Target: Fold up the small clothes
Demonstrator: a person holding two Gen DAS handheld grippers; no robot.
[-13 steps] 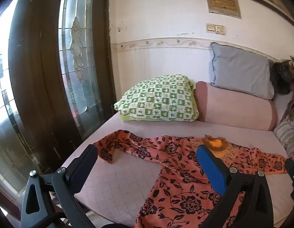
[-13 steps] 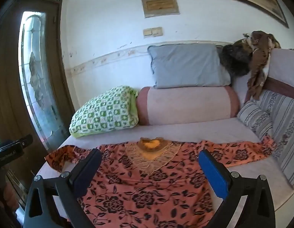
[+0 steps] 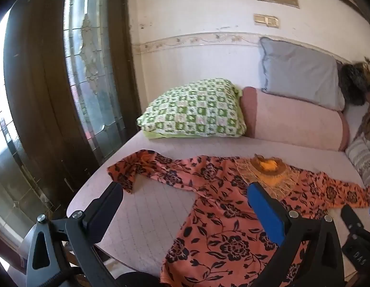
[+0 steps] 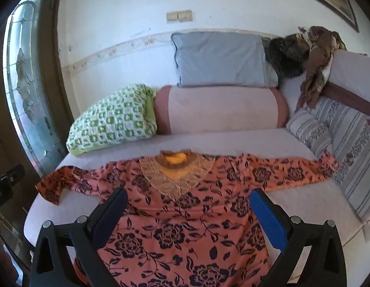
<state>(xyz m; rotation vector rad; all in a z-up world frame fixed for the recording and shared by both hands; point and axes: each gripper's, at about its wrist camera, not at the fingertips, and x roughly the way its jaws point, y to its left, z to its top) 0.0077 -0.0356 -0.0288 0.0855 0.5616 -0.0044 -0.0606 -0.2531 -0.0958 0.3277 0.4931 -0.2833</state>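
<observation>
Right wrist view first: the right gripper (image 4: 188, 211) hangs with its jaws spread wide and nothing between them, poised over the middle of the orange floral top (image 4: 185, 227), just below the lace neckline (image 4: 177, 174). That central aim makes sense, since from here both sides of the garment are in reach. The top lies face up and flat on the bed (image 4: 292, 203), hem toward the camera, neck toward the pillows, laid out so its outline can be read before any fold.

Over on the left wrist view, the left gripper (image 3: 185, 201) is likewise released, jaws apart and empty, set above the bed at the garment's left flank. Its near sleeve (image 3: 146, 167) stretches toward the bed's edge with the cuff doubled back on itself; the far sleeve (image 4: 292, 171) runs out straight until its cuff meets the striped cushion (image 4: 352, 148). I'd judge the fold hasn't begun, and the crumpled cuff wants straightening, or that sleeve wants bringing in first.

Further out, a green checked pillow (image 4: 113, 122), a pink bolster (image 4: 220, 107) and a grey pillow (image 4: 220, 59) are stacked against the wall, clear of the working area.
</observation>
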